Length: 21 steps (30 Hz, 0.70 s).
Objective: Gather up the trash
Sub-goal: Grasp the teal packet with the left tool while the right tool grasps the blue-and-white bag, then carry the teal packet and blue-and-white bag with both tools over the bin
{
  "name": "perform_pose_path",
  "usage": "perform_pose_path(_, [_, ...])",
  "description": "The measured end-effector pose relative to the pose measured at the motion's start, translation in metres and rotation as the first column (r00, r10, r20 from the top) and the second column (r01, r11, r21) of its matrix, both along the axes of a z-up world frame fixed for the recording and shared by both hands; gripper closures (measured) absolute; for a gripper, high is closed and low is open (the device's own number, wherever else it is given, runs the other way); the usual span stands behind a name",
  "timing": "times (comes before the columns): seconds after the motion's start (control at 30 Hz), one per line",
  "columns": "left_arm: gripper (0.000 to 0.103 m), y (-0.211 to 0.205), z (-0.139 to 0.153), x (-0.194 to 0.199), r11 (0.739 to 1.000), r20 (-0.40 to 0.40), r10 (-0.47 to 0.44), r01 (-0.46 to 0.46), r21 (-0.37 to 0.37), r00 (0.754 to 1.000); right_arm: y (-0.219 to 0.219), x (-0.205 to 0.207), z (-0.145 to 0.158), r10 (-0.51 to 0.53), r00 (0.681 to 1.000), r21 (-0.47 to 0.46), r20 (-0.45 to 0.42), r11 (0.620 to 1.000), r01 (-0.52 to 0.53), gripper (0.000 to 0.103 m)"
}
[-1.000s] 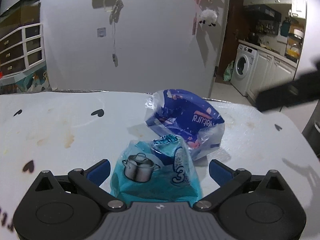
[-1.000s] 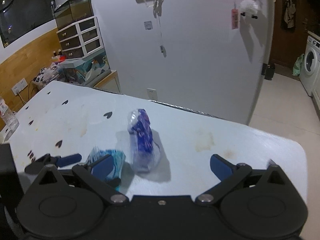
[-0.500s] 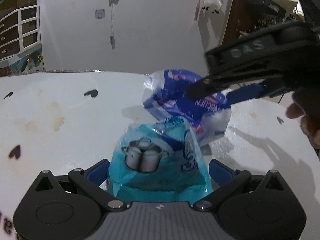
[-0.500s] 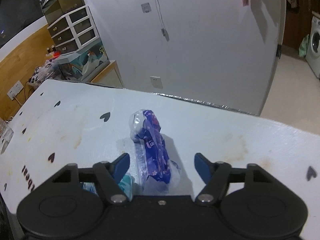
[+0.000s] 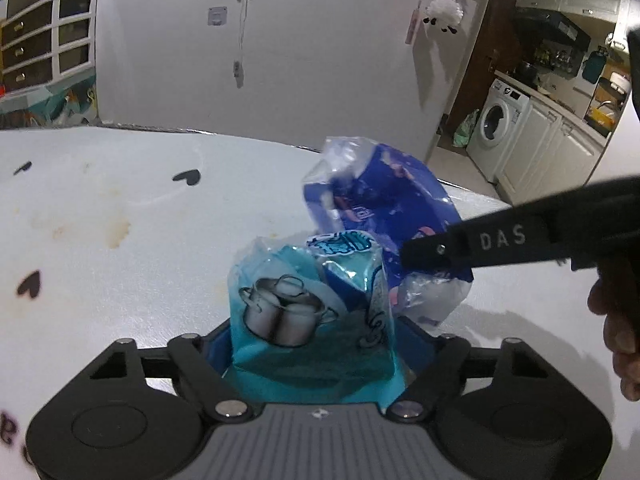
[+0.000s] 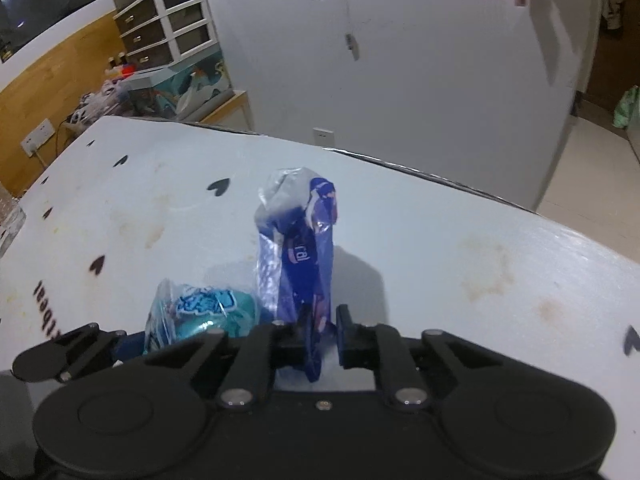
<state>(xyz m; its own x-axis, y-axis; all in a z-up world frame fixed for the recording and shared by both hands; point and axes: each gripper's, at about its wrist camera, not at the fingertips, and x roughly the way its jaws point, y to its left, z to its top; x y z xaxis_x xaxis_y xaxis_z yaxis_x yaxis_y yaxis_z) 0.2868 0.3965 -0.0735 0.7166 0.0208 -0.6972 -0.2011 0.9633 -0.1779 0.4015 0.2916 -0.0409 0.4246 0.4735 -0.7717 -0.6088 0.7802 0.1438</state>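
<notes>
A teal wrapper (image 5: 312,320) printed with cooking pots stands between the fingers of my left gripper (image 5: 316,344). Its jaws are closing, and the blue pads press the wrapper's sides. Just behind it is a blue and clear plastic wrapper (image 5: 380,208). From the right, a black finger (image 5: 500,248) of my right gripper reaches across that wrapper, with a person's hand (image 5: 616,320) behind it. In the right wrist view, my right gripper (image 6: 316,336) is shut on the blue wrapper (image 6: 304,248), pinching its lower part. The teal wrapper (image 6: 200,308) shows to its left.
Both wrappers rest on a white table (image 5: 120,280) with black heart prints and brown stains. Its far edge (image 6: 400,164) runs below a white wall. A drawer unit (image 6: 168,20) stands far left and a washing machine (image 5: 500,112) far right.
My right gripper came down over the blue wrapper and shut on it. The left jaws narrowed onto the teal wrapper, which now stands taller and narrower.
</notes>
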Motion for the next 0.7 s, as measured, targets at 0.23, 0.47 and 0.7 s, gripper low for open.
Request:
perform_pose_path(0.23, [0.029,-0.006,0.006,-0.019,0.999,0.010,0.020,-0.020,-0.046,1.000,-0.027,-0.014,0.003,-0.020,1.000,-0.011,0.006,1.000,0.020,0.093])
perform_pose_path(0.47, [0.029,-0.013,0.027,-0.040,0.997,0.028,0.048,-0.046,-0.059,0.998,-0.055,-0.043,0.008,-0.026,1.000,-0.018,0.004,0.999,0.026,0.093])
perform_pose_path(0.7, [0.029,-0.024,0.048,-0.065,0.996,0.012,0.067,-0.066,-0.053,0.998,-0.081,-0.075,0.025,-0.055,0.998,-0.026,0.037,0.998,0.056,0.095])
